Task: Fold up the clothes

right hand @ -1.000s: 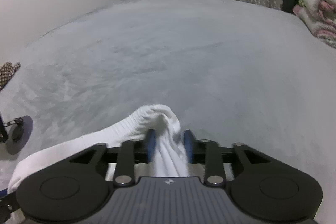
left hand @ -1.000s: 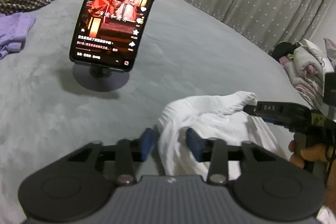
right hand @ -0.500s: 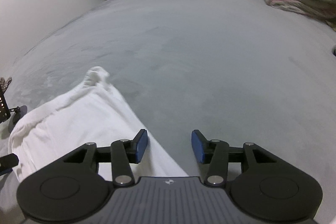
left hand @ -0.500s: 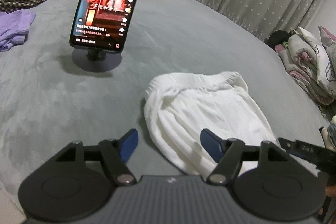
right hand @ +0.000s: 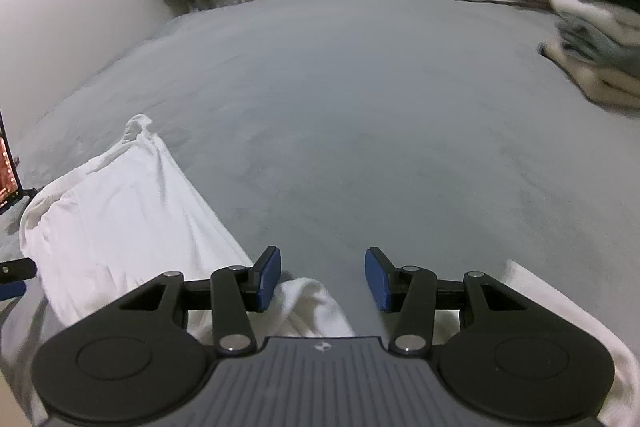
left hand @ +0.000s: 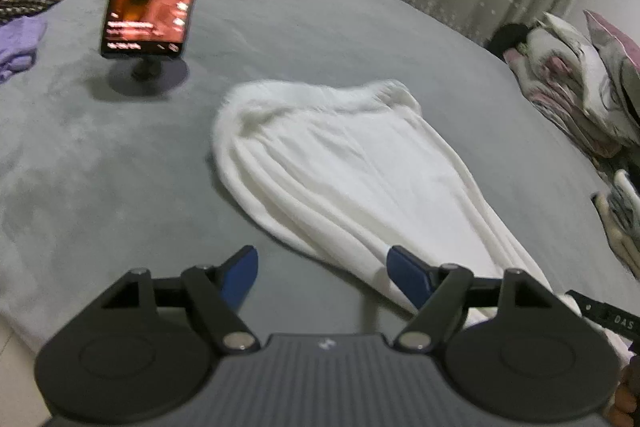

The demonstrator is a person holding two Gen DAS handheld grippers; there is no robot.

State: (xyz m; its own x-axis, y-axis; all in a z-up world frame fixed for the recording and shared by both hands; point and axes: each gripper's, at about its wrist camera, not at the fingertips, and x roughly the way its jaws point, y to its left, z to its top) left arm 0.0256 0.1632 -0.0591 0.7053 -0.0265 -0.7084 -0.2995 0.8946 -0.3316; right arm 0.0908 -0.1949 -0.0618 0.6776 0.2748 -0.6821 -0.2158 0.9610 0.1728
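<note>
Across the middle of the left wrist frame, the white garment lies spread lengthwise on the grey bed, not yet a compact fold I judge, while left gripper and right gripper gape wide, holding nothing.

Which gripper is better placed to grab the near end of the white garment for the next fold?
Probably the right gripper: it is open with a corner of the white garment just below its fingers. The left gripper is open over mostly bare bed.
</note>
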